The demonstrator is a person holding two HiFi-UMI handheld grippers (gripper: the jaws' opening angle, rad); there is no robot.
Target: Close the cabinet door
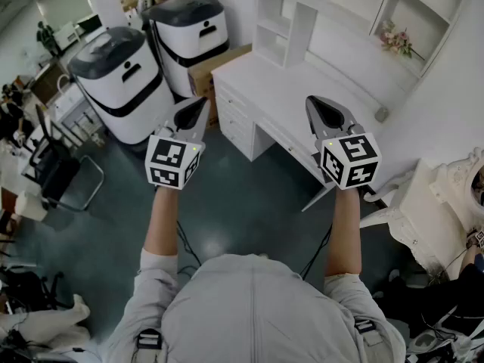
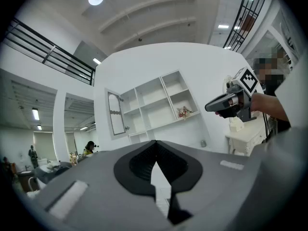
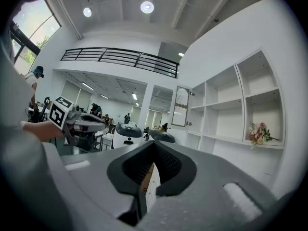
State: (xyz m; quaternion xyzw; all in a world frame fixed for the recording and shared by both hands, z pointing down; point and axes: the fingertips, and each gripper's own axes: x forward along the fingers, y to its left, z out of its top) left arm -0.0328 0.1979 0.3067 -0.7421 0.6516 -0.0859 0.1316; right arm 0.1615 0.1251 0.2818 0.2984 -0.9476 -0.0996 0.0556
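Observation:
The white shelf cabinet (image 1: 281, 21) stands on a white desk (image 1: 261, 78) ahead of me. Its narrow door (image 2: 115, 113) with an arched panel hangs open at the cabinet's left end, and shows too in the right gripper view as door (image 3: 182, 107). My left gripper (image 1: 198, 106) is held level over the floor short of the desk, jaws together and empty, as left gripper (image 2: 155, 143) confirms. My right gripper (image 1: 321, 106) hovers level over the desk's front edge, and right gripper (image 3: 154, 144) also has its jaws closed on nothing. Neither touches the door.
Two big white machines with dark lids (image 1: 121, 82) (image 1: 189, 29) stand left of the desk, with a cardboard box (image 1: 219, 68) against the desk's end. Flowers (image 1: 397, 40) sit on a shelf. Ornate white furniture (image 1: 442, 203) is at the right and chairs (image 1: 53, 169) at the left.

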